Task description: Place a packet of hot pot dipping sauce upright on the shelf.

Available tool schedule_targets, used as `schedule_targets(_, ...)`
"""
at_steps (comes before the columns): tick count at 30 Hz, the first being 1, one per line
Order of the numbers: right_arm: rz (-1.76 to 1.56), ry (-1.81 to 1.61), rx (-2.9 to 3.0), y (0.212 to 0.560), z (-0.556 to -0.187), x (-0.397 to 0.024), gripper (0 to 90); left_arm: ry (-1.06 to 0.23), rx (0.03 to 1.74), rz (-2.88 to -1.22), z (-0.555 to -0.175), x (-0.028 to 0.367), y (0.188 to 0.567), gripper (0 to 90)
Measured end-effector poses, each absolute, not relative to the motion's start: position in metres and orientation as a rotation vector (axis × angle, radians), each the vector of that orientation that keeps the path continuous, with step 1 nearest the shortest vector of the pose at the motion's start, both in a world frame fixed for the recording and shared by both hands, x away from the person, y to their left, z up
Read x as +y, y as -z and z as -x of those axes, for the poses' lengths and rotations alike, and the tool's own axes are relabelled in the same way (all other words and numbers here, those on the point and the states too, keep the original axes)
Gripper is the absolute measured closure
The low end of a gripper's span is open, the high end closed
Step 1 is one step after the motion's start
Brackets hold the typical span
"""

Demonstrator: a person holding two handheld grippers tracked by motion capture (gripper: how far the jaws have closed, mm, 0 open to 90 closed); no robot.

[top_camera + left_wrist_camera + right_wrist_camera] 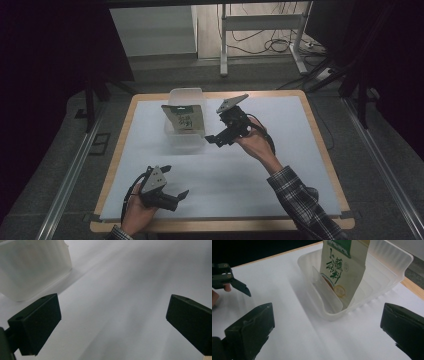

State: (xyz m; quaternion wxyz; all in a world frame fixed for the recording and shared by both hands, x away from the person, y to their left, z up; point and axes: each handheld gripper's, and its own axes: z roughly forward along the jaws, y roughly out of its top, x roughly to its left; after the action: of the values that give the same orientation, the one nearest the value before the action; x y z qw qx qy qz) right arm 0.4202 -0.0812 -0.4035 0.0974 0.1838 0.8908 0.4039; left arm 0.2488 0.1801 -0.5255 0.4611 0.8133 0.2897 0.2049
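A clear plastic bin (194,140) stands at the table's back middle. In it a beige packet (184,119) with a green top and dark characters stands upright. My right gripper (216,138) hovers just right of the bin, open and empty. In the right gripper view the packet (342,272) leans beside a thin divider (325,291) inside the bin (387,270), beyond my own open gripper (327,327). My left gripper (176,181) is near the front left edge, open and empty. In its own view, the left gripper (112,320) frames bare white sheet, the bin (32,265) at upper left.
A white sheet (280,165) covers the wooden table (320,145). A person's hand and plaid sleeve (300,200) reach in from the lower right. The left gripper (229,280) shows far off in the right gripper view. Behind the table are a metal frame (260,22) and floor cables.
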Motion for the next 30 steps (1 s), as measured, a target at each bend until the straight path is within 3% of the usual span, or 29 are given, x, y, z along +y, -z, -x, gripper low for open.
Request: schedule_targets(30,-0.646,-1.239,2.581,0.427,-0.389,-0.134,0.0,-0.513,0.701,-2.004,-0.247,0.179,0.525,0.0)
